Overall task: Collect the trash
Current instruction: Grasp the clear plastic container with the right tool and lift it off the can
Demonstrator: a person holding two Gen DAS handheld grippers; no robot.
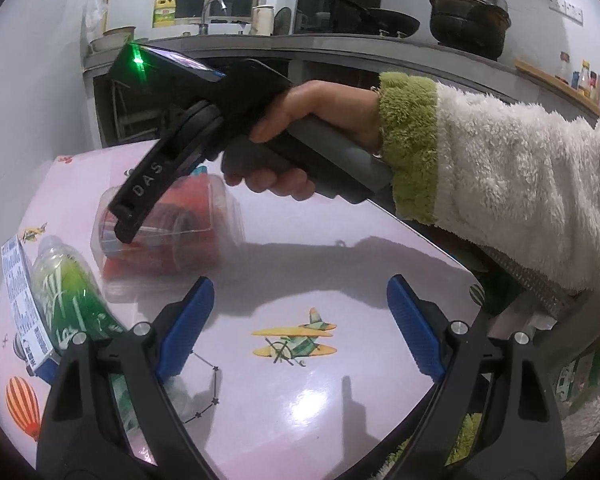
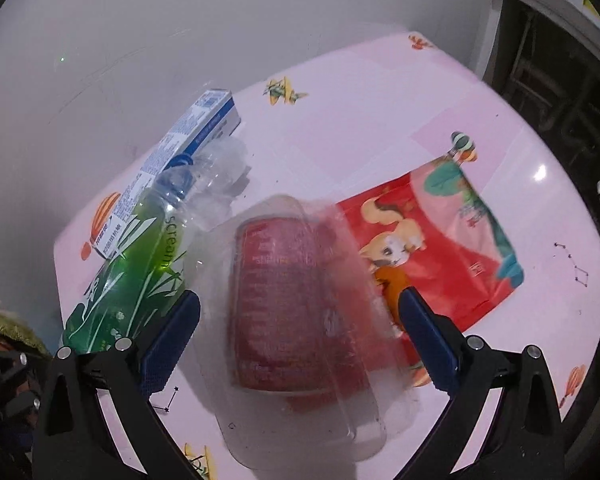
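Observation:
A clear plastic clamshell box (image 2: 284, 288) with something red inside lies on the pink table (image 2: 380, 112), partly on a red snack bag (image 2: 440, 240). My right gripper (image 2: 300, 344) hangs over it with jaws wide; the box sits between the blue pads (image 2: 176, 344), and I see no pad pressing on it. In the left wrist view a hand in a fluffy sleeve holds the right gripper (image 1: 124, 232) above the clamshell box (image 1: 188, 232). A crushed green bottle (image 2: 140, 260) and a blue-white carton (image 2: 196, 128) lie to the left. My left gripper (image 1: 300, 328) is open over bare table, with the green bottle (image 1: 72, 300) beside its left finger.
The pink table (image 1: 340, 272) ends at a rounded edge to the right in the left wrist view. Behind it runs a kitchen counter (image 1: 340, 46) with a wok, a lidded pot (image 1: 468, 20), a sink tap and a yellow detergent bottle (image 1: 164, 12). A grey wall (image 2: 180, 40) borders the table.

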